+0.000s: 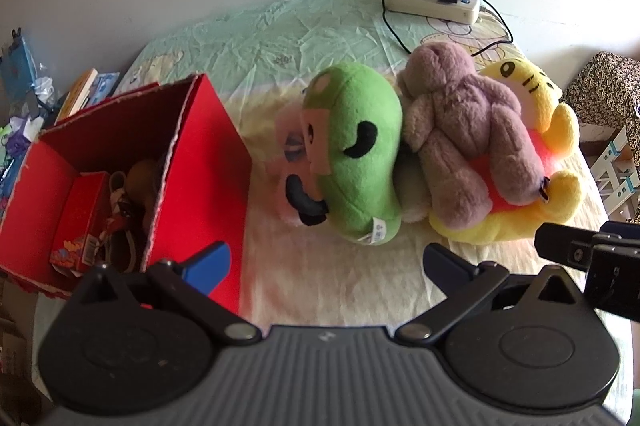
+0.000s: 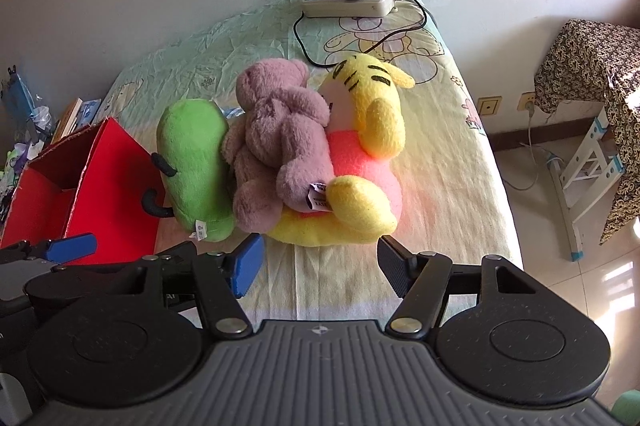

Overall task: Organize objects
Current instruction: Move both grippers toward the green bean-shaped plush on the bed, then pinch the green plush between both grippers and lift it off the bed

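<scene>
Three soft toys lie touching just ahead of both tongs: green toy (image 1: 356, 154), purple bear (image 1: 468, 130), yellow toy (image 1: 552, 162). Left tongs (image 1: 326, 258) and right tongs (image 2: 320, 262) gape empty. Likely light and squashy; pinch a limb or belly. Red box (image 1: 200, 162) sits left.

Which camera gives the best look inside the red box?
The left wrist view. It looks down into the open red box, showing a smaller red carton and what look like shoes at the bottom. The right wrist view catches only the box's outer wall and an upper corner, not its contents.
</scene>
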A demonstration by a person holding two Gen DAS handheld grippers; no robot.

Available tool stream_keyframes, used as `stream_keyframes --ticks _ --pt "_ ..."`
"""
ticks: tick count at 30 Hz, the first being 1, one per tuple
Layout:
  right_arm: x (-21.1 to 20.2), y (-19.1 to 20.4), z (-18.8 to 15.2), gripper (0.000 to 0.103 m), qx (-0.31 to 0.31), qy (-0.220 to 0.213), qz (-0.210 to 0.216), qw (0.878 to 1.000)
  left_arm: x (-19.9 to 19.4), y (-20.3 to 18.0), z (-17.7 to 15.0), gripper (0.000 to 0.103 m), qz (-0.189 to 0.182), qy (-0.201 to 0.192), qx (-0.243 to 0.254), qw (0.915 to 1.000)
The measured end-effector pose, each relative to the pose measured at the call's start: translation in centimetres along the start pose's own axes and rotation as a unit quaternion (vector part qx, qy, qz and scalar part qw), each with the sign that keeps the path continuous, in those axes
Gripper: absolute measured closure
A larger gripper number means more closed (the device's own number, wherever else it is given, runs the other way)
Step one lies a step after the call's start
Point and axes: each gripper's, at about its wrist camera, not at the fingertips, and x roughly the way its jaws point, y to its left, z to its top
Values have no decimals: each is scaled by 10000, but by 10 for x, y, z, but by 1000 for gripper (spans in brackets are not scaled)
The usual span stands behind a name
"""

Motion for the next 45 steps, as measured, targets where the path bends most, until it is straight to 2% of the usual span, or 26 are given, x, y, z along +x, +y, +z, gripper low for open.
stream_keyframes --ticks 9,12,17,21,27,29,34,39,45 --pt "-4 8 5 37 -163 -189 113 9996 7 -7 9 0 66 -3 69 10000" --pt "-2 9 8 46 -192 -195 177 9995 9 -8 12 0 62 14 81 9999" --pt "1 8 16 55 -155 -203 298 9992 14 -4 15 0 -33 1 93 10000" --pt "0 7 23 56 -152 -299 358 9988 18 6 19 0 -568 23 7 9984" --pt "4 2 39 58 -105 -385 546 9977 18 14 30 0 -1472 -84 -59 9891" --pt "7 -1 45 58 -51 -392 622 9973 17 14 35 0 -1599 -185 -18 9869" --pt "17 1 59 58 93 -264 1355 9904 31 14 44 0 -1869 -196 -23 9822" --pt "31 17 67 57 -46 -81 1963 9805 53 15 43 1 -1786 -185 -48 9837" --pt "57 38 74 51 -209 145 2318 9724 70 22 49 4 -1766 -260 -136 9838"
